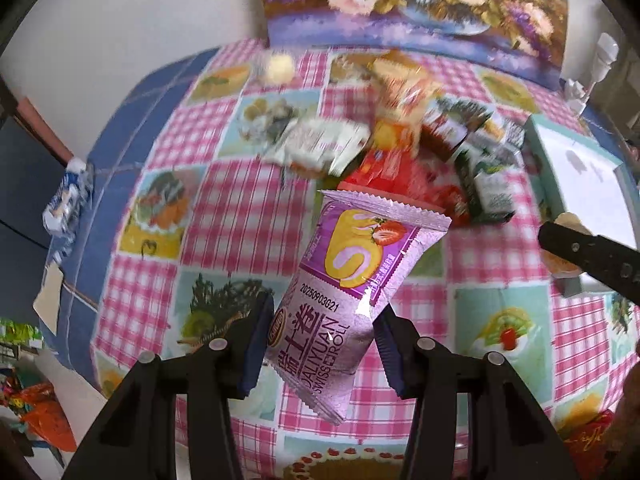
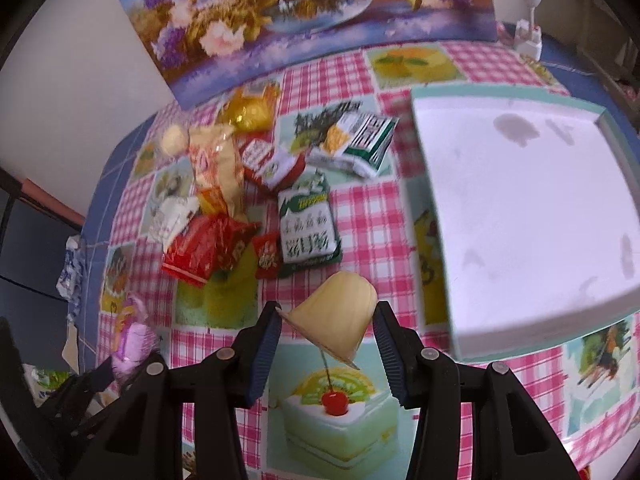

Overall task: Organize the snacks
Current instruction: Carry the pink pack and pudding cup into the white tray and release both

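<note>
My left gripper [image 1: 324, 308] is shut on a purple Swiss roll packet [image 1: 352, 264], held by its lower half above the checked tablecloth. The same packet [image 2: 134, 340] shows at the lower left of the right wrist view. My right gripper [image 2: 327, 312] is shut on a pale yellow jelly cup [image 2: 340, 312], which lies tilted on its side between the pads. A pile of snack packets [image 2: 248, 208], red, green, white and yellow, lies on the cloth beyond it. A white tray with a teal rim [image 2: 520, 208] stands to the right with nothing in it.
A floral painting [image 2: 304, 12] leans against the wall behind the pile. A white plug [image 2: 528, 36] sits at the back right corner. A crumpled blue-white wrapper [image 1: 68, 200] lies on the blue table edge at the left. The tray [image 1: 576, 168] lies right of the pile [image 1: 400, 148].
</note>
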`<action>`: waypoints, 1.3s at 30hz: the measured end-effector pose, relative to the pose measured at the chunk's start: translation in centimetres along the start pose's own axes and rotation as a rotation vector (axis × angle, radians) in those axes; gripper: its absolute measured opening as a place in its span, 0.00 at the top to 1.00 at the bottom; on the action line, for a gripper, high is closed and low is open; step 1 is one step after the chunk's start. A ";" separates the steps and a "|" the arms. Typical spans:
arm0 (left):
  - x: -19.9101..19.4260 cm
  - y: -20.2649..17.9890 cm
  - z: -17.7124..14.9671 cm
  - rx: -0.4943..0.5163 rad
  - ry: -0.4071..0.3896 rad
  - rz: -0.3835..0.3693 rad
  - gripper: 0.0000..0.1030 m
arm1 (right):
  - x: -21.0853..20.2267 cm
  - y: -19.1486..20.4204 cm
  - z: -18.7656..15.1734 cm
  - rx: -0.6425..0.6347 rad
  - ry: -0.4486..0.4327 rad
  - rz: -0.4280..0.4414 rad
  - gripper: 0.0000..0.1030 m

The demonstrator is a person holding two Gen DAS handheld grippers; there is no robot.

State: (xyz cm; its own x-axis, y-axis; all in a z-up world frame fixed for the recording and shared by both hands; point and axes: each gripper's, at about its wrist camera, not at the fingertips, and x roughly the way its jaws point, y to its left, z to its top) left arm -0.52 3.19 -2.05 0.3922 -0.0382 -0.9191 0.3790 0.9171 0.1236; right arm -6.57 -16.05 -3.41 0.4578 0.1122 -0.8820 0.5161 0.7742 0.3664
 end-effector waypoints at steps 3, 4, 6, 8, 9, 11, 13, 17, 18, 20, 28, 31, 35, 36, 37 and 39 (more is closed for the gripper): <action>-1.1 -1.5 1.4 0.030 -0.017 -0.019 0.50 | -0.7 -0.8 0.5 0.028 -0.025 -0.013 0.51; -1.3 -2.1 1.9 0.041 -0.016 -0.021 0.50 | -0.9 -1.2 0.8 0.042 -0.034 -0.022 0.51; -1.6 -3.6 3.2 0.074 -0.020 -0.019 0.50 | -1.1 -1.8 1.1 0.062 -0.045 -0.050 0.51; -1.8 -5.1 4.3 0.099 -0.021 -0.030 0.50 | -1.5 -2.9 1.8 0.085 -0.053 -0.080 0.51; -1.8 -5.9 4.9 0.110 -0.020 -0.045 0.50 | -1.6 -3.5 2.2 0.099 -0.057 -0.092 0.51; -1.6 -8.1 6.2 0.137 -0.010 -0.078 0.50 | -1.4 -4.8 3.2 0.136 -0.064 -0.120 0.51; -1.3 -10.5 7.3 0.174 0.000 -0.097 0.50 | -1.4 -6.5 4.0 0.172 -0.066 -0.166 0.51; -0.3 -14.7 8.9 0.237 0.016 -0.130 0.50 | -1.3 -10.3 5.3 0.267 -0.053 -0.190 0.51; -0.1 -15.7 9.3 0.252 0.017 -0.137 0.50 | -1.3 -11.2 5.5 0.292 -0.052 -0.193 0.51; 0.3 -17.5 9.7 0.277 0.016 -0.146 0.50 | -1.5 -12.6 6.1 0.330 -0.059 -0.201 0.51; 2.1 -24.2 12.1 0.364 0.014 -0.177 0.50 | -2.5 -19.1 8.5 0.467 -0.116 -0.244 0.51; 2.6 -26.0 12.7 0.375 0.005 -0.195 0.50 | -2.2 -21.1 8.9 0.515 -0.113 -0.261 0.51; 3.7 -27.9 12.9 0.394 0.002 -0.218 0.49 | -1.6 -22.9 9.4 0.547 -0.110 -0.290 0.51; 4.1 -28.2 13.0 0.393 0.002 -0.214 0.49 | -1.5 -23.3 9.5 0.553 -0.110 -0.298 0.51; 4.2 -28.4 13.0 0.393 0.001 -0.210 0.49 | -1.4 -23.6 9.6 0.561 -0.108 -0.305 0.51; 4.6 -28.7 13.2 0.393 -0.005 -0.205 0.49 | -1.2 -24.0 9.8 0.566 -0.105 -0.310 0.51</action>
State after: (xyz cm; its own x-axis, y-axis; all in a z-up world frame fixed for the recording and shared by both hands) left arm 1.43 -28.56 -4.86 0.2790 -0.2062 -0.9379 0.7392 0.6696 0.0727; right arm -12.39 -40.86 -8.20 0.2802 -0.1475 -0.9485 0.9237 0.3102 0.2247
